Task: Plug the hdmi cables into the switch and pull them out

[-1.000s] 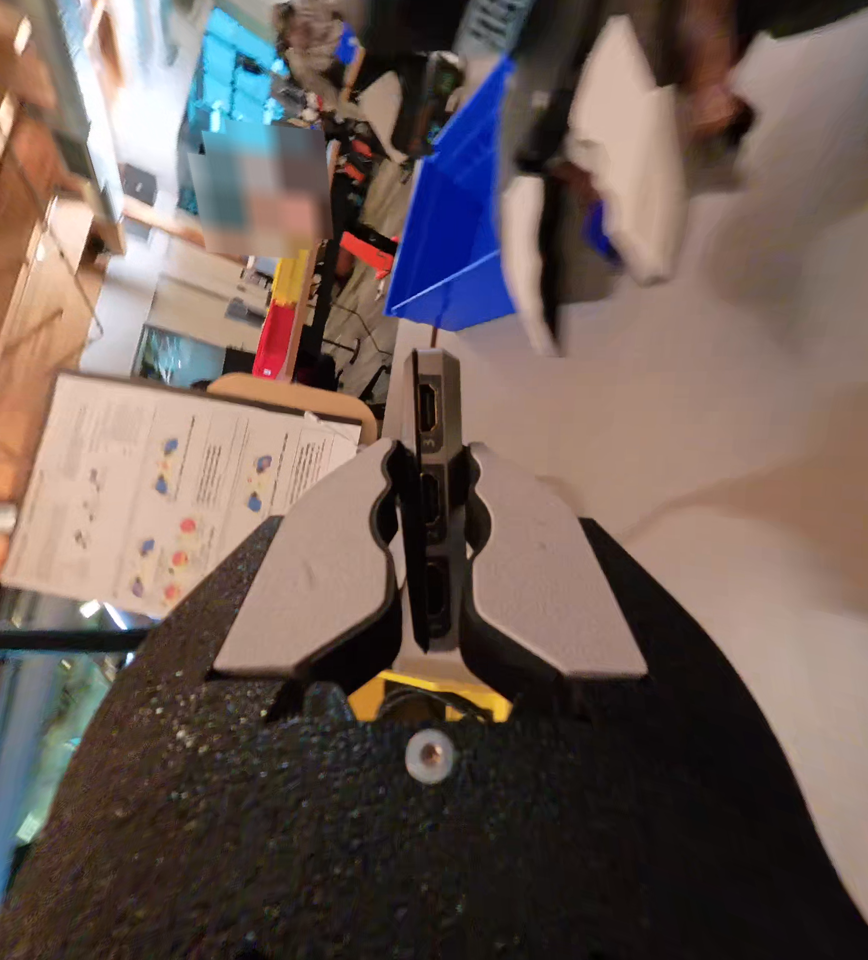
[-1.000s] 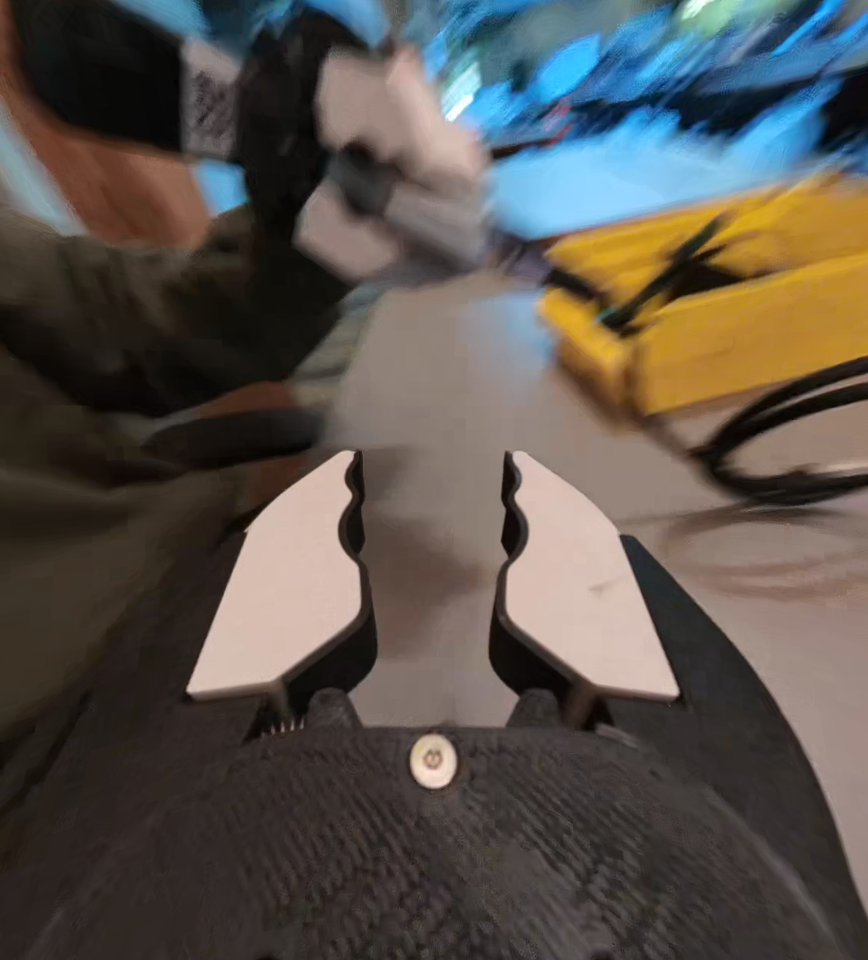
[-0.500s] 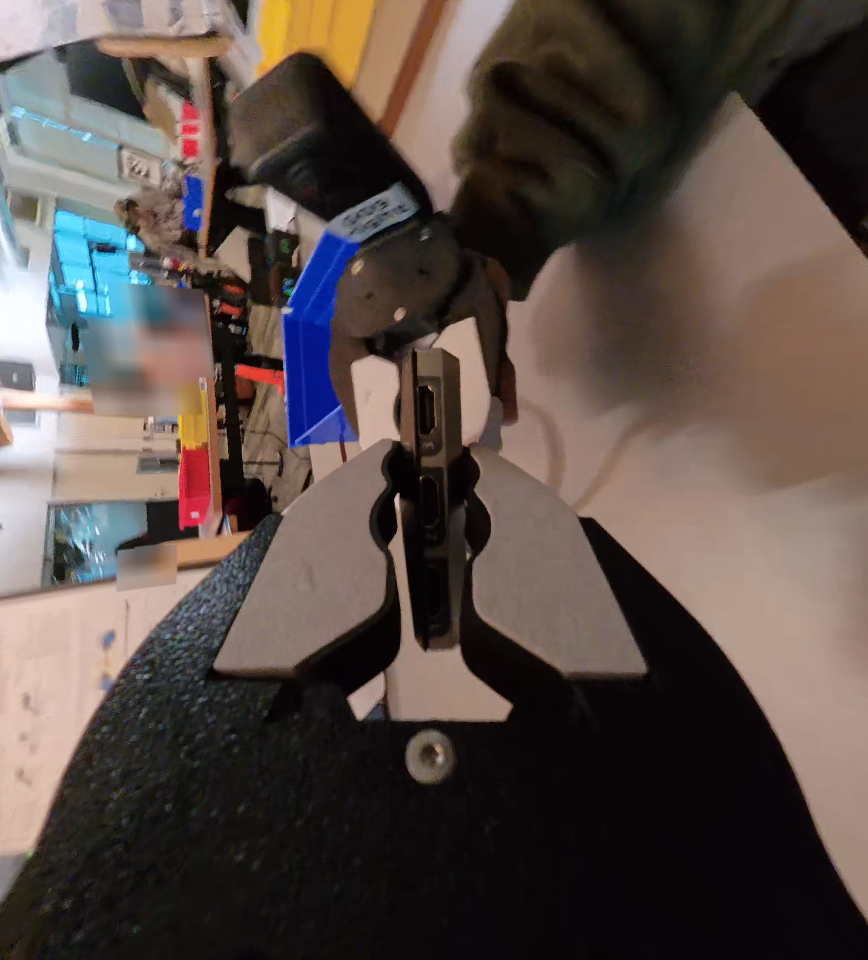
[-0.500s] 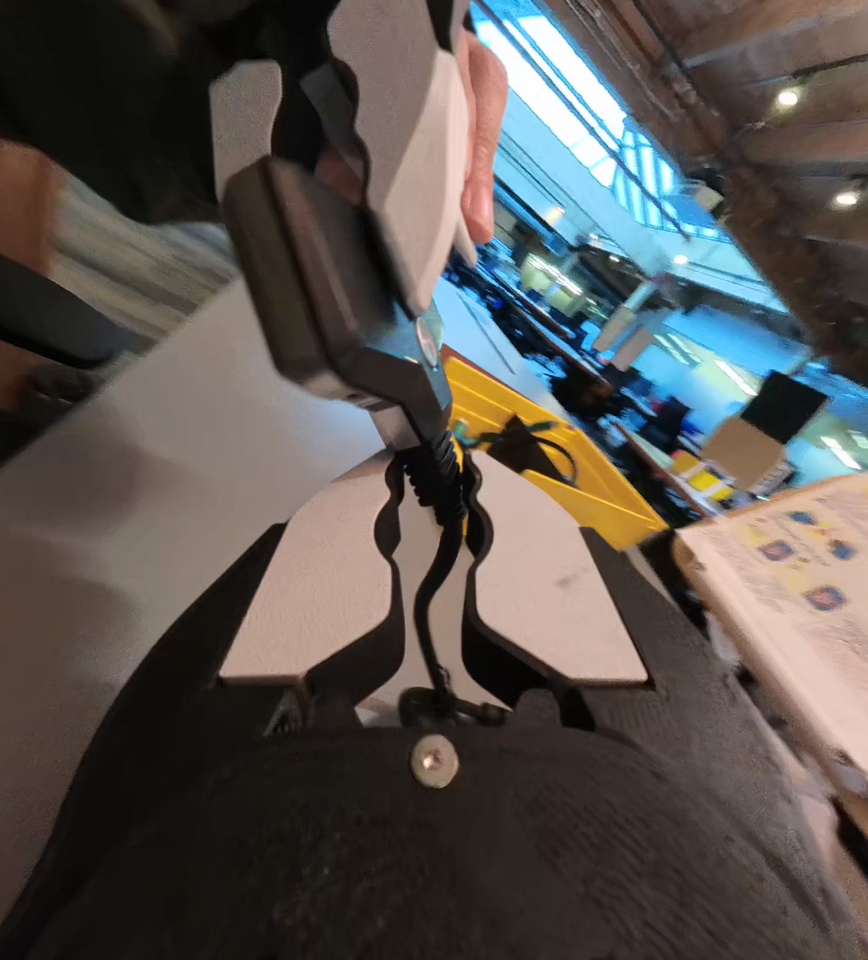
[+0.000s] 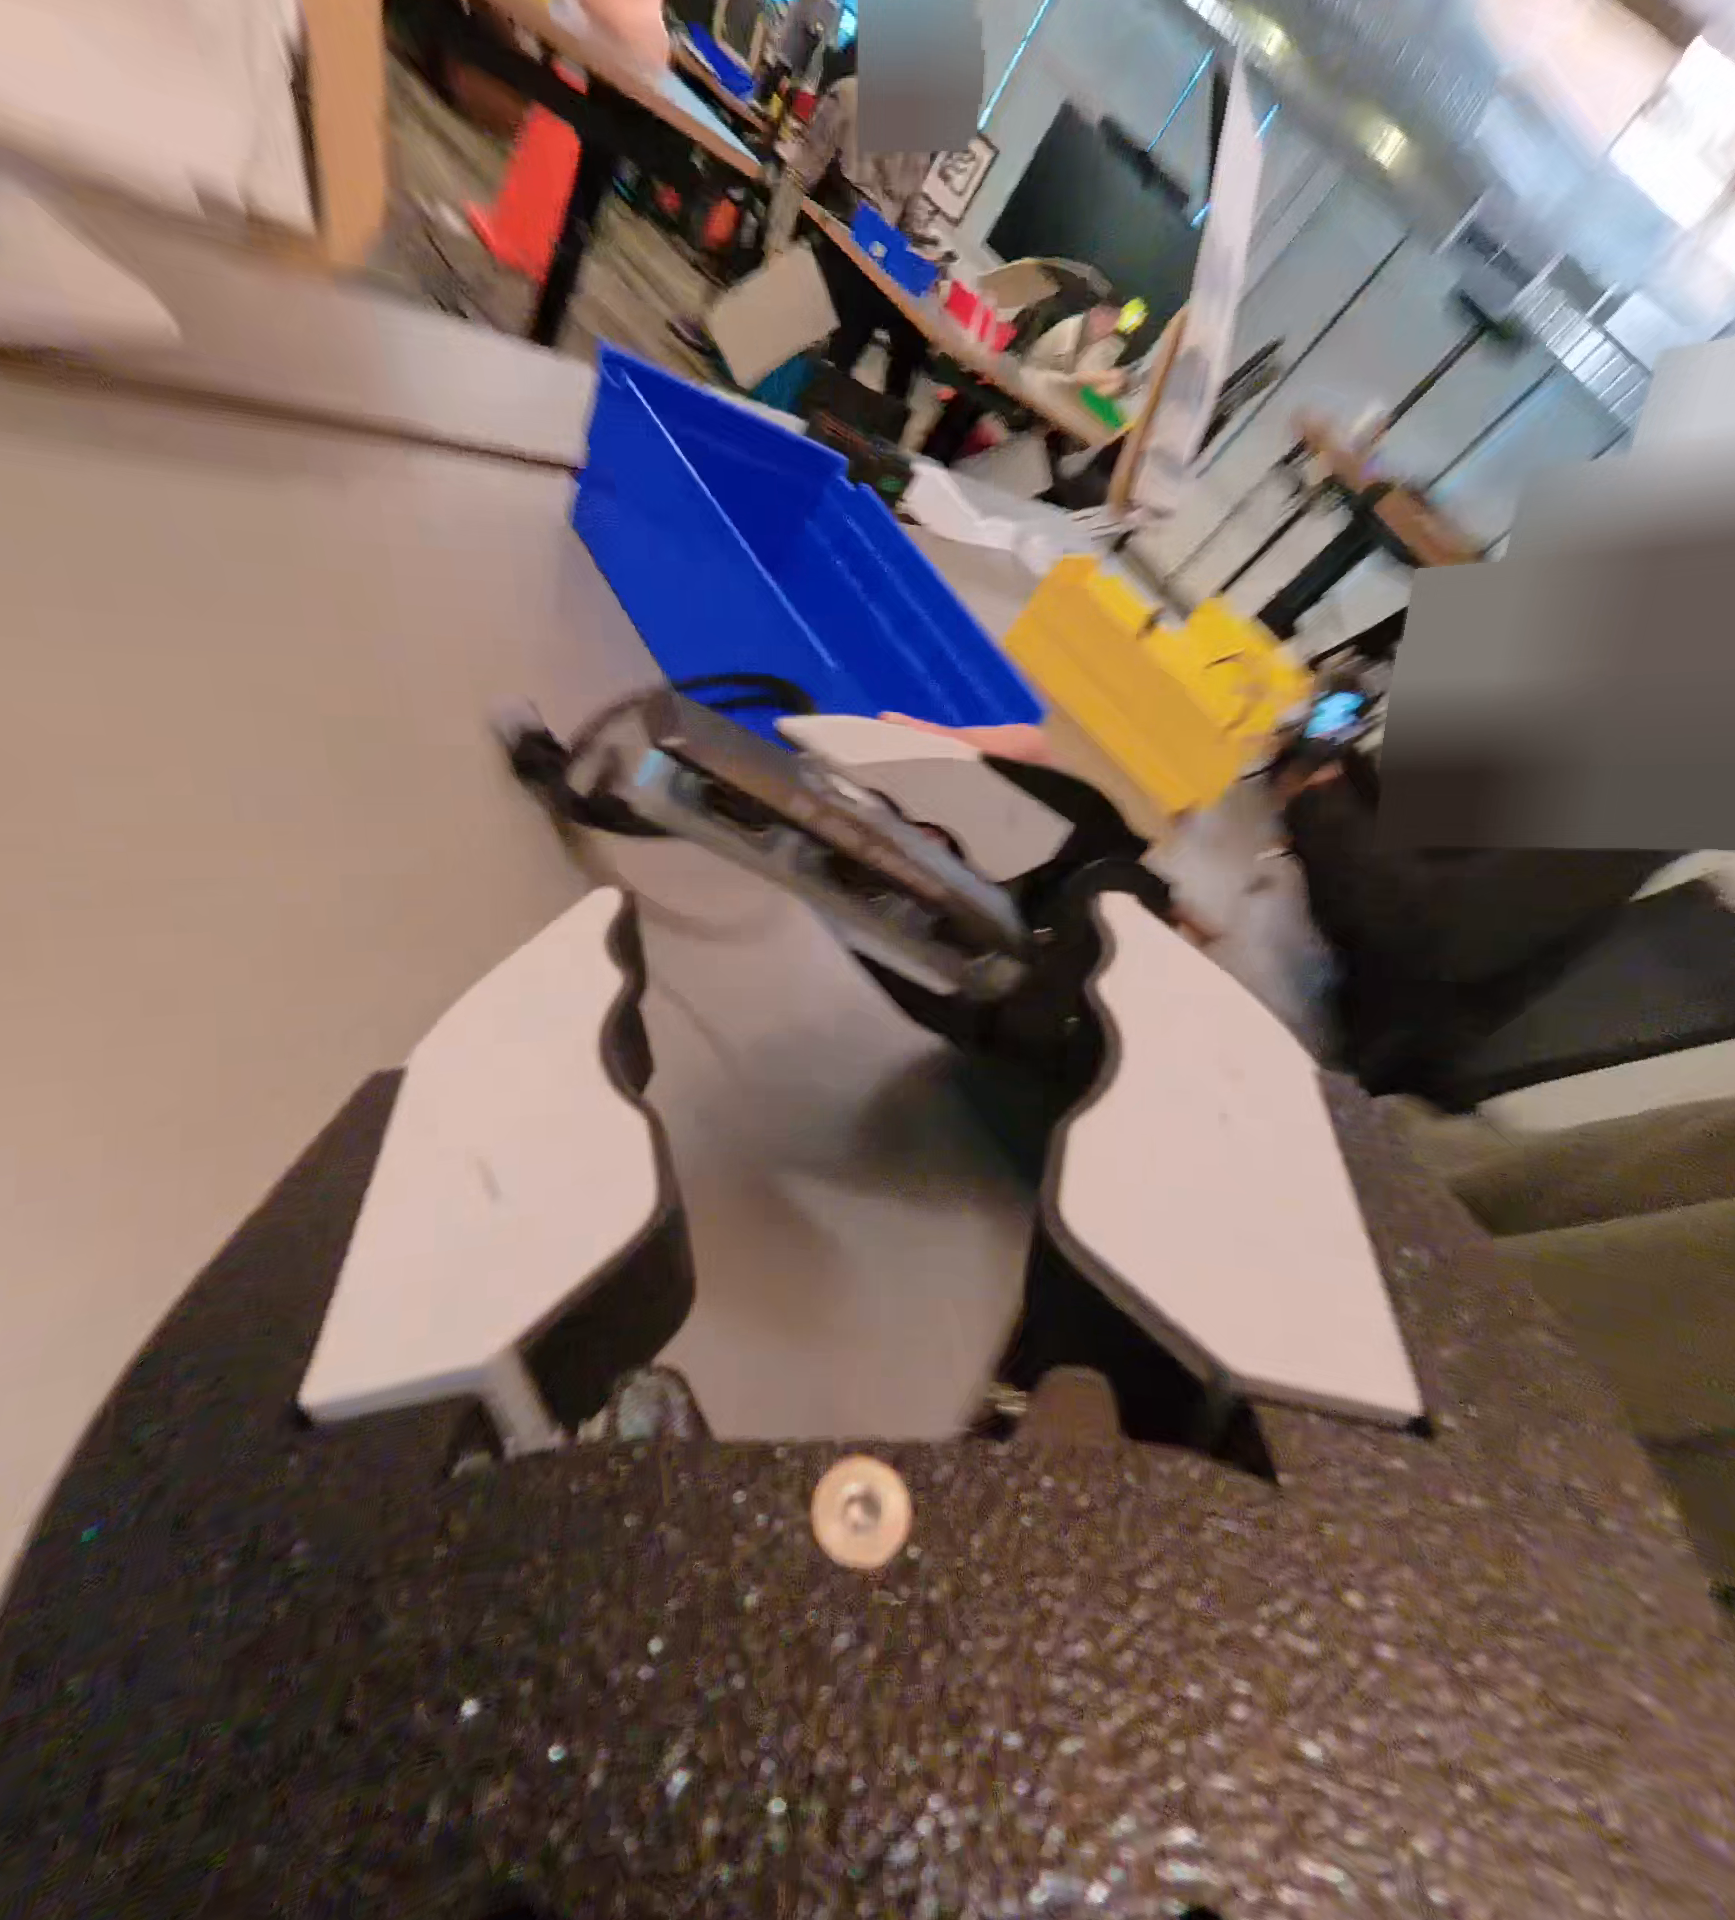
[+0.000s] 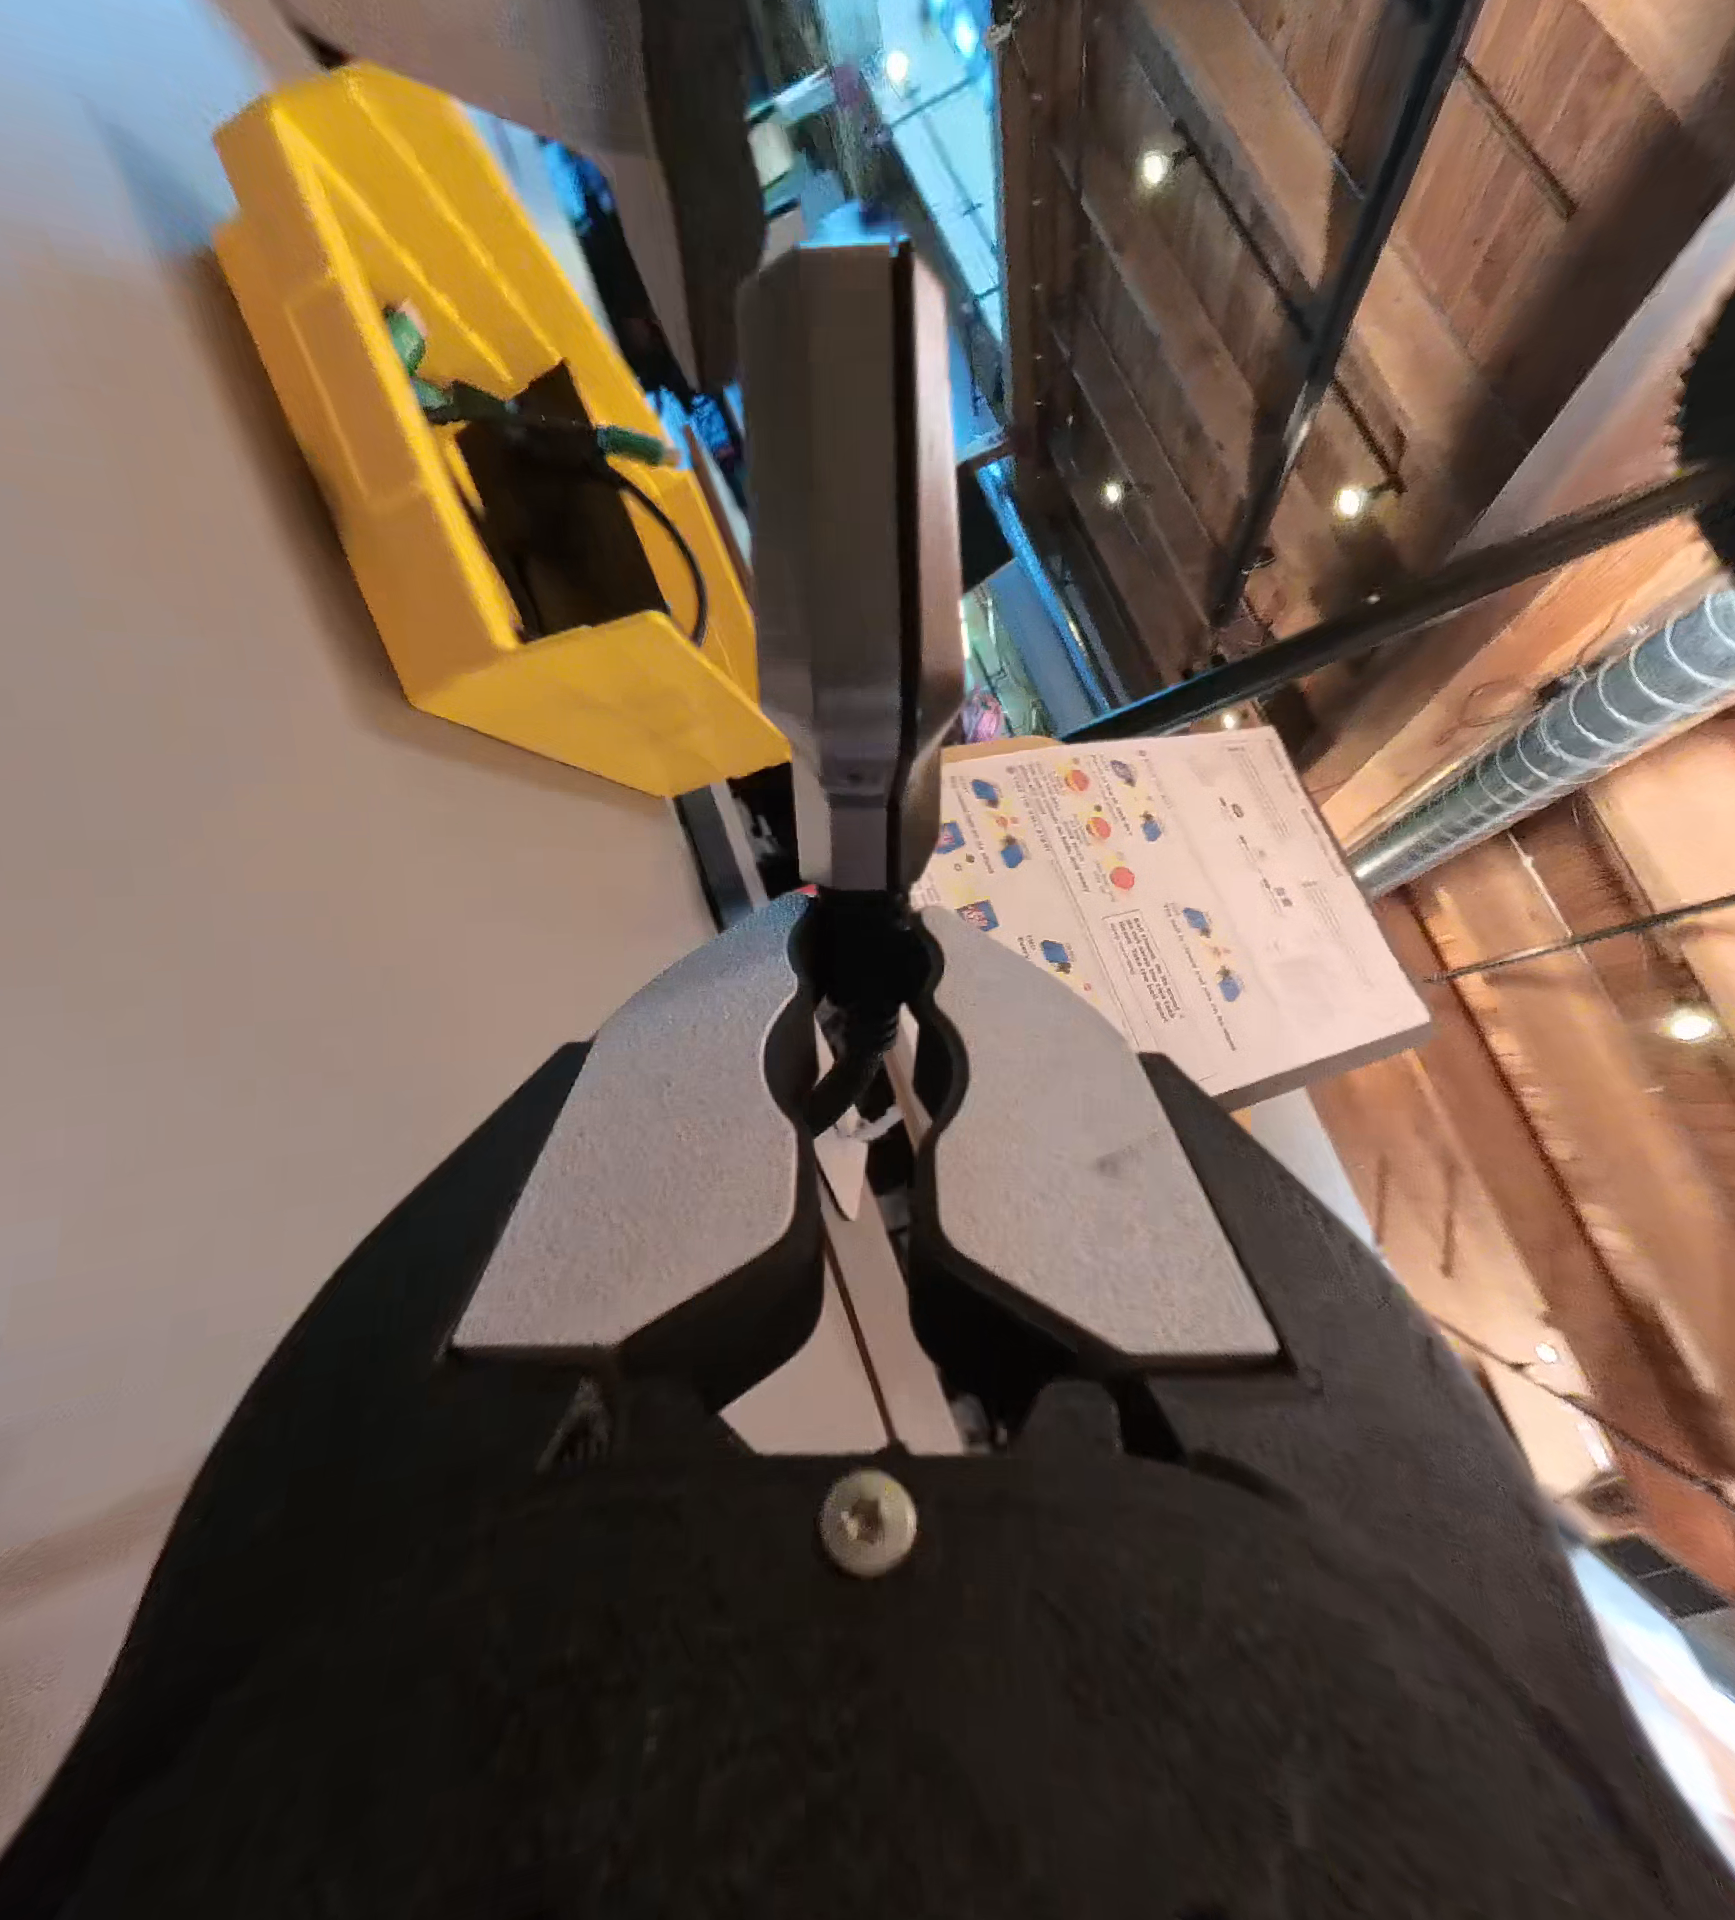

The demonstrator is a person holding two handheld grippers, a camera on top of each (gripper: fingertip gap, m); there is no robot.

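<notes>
The switch (image 6: 832,520) is a dark grey slab with a black cable tail. My right gripper (image 6: 865,920) is shut on the ribbed black neck where the cable leaves the switch, and the switch stands out beyond its fingertips. In the left wrist view the switch (image 5: 790,821) is blurred and tilted just beyond my left gripper (image 5: 858,914), which is open and empty. The right gripper's pale fingers (image 5: 904,753) show at the switch's far side. A black cable (image 5: 572,769) loops at the switch's left end.
A blue bin (image 5: 769,582) and a yellow bin (image 5: 1143,696) stand on the pale table (image 5: 167,727) behind the switch. The yellow bin (image 6: 489,436) holds a black cable with green ends (image 6: 572,447). A printed sheet (image 6: 1185,894) stands at the table's edge. An olive sleeve (image 5: 1621,1299) is at right.
My left gripper has let go of the switch, opened and drawn back. My right gripper has shut on the switch's cable neck and now holds the switch alone.
</notes>
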